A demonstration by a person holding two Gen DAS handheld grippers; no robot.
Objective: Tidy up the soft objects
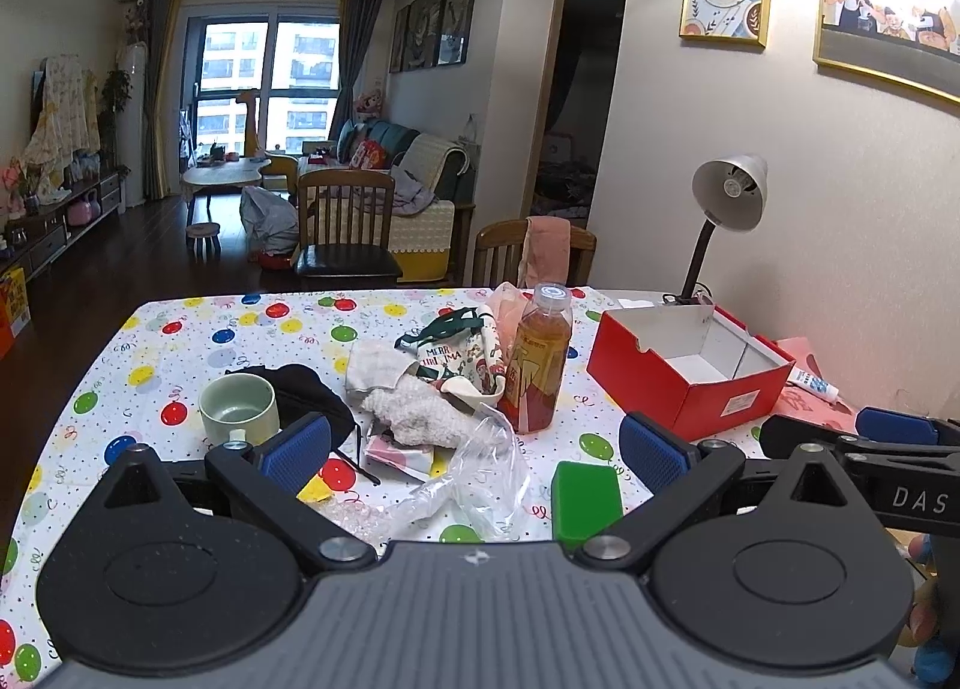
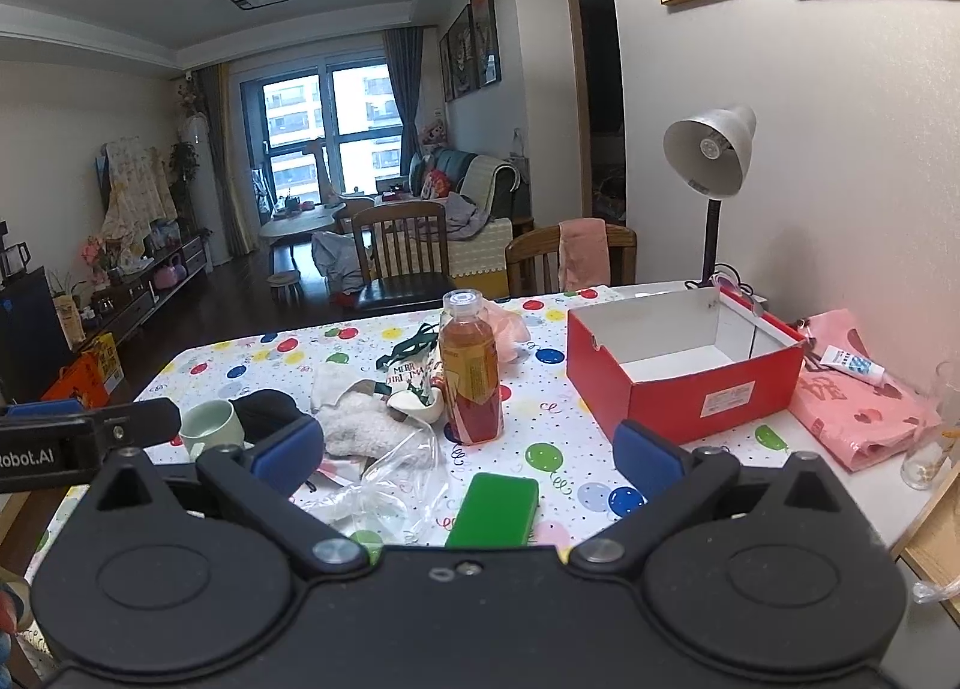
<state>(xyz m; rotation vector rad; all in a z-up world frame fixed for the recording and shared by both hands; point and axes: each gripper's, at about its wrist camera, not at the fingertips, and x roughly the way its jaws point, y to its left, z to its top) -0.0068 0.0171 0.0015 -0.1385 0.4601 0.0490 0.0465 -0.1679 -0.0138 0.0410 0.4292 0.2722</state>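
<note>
From the left wrist we see our left gripper [image 1: 474, 449] spread wide with nothing between its blue pads, held above the near edge of the desk [image 1: 180, 341] with its balloon-print cloth. Ahead of it lies the heap of soft things: a fluffy white cloth [image 1: 420, 416] in front, a folded grey-white cloth [image 1: 375, 368] behind it, a Christmas-print fabric bag [image 1: 459, 353] beside the bottle of amber drink [image 1: 537, 359], and a black fabric piece [image 1: 306, 386] behind the pale green mug [image 1: 239, 407]. A crumpled clear plastic bag [image 1: 480, 467] and a green block [image 1: 585, 500] lie nearest the gripper, and the open red box [image 1: 690, 365] stands to the right. From the right wrist, our right gripper [image 2: 468, 449] is likewise wide open and holds nothing, hovering over the near side of the desk [image 2: 558, 461]. The fluffy white cloth [image 2: 360, 428] sits left of the bottle [image 2: 471, 371], the green block [image 2: 495, 509] lies just ahead, the red box [image 2: 684, 371] stands right, and a pink bag [image 2: 858, 413] lies beyond it.
</note>
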